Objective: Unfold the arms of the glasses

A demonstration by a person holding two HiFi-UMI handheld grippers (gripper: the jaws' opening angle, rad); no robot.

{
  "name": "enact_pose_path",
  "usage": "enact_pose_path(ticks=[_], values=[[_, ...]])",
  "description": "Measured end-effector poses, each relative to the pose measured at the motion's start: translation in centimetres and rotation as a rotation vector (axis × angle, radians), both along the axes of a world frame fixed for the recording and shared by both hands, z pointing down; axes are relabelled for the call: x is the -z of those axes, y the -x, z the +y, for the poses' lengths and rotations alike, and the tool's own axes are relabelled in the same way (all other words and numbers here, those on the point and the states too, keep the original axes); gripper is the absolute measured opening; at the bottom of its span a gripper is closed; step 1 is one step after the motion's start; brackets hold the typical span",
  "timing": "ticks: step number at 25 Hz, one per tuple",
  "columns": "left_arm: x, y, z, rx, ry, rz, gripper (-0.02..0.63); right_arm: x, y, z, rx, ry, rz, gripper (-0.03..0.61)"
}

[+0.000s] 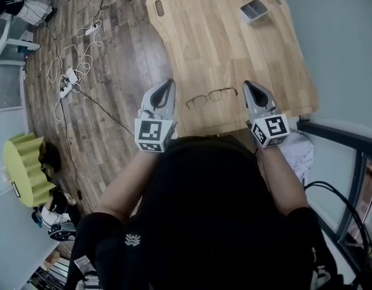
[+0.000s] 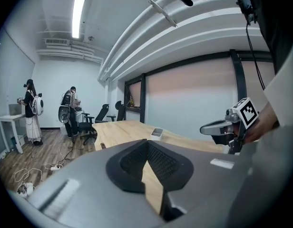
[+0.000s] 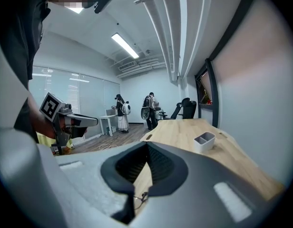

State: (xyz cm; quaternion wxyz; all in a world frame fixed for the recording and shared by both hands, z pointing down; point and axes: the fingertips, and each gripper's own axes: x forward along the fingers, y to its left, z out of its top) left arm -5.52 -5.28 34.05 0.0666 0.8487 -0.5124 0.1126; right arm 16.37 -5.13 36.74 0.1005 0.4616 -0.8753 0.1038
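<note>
- The glasses (image 1: 211, 96) lie on the tabletop (image 1: 234, 41) near its front edge, long axis side to side, right end slightly farther.
- Left tongs (image 1: 168, 82) and right tongs (image 1: 247, 83) flank them, both pressed together, empty.

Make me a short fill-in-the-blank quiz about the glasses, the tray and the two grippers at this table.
The glasses lie on the wooden ___.
They lie ___ the left gripper and the right gripper.
The grey tray further off on the wood has ___ compartments.
Missing words: table; between; two.
</note>
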Motion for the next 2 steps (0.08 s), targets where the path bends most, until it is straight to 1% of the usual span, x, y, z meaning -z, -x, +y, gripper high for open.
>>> enact_pose_path(ticks=[2], values=[[-0.08, -0.02, -0.02, -0.001, 0.001, -0.003, 0.006, -0.04, -0.06, -0.06, -0.002, 0.0, -0.001, 0.0]])
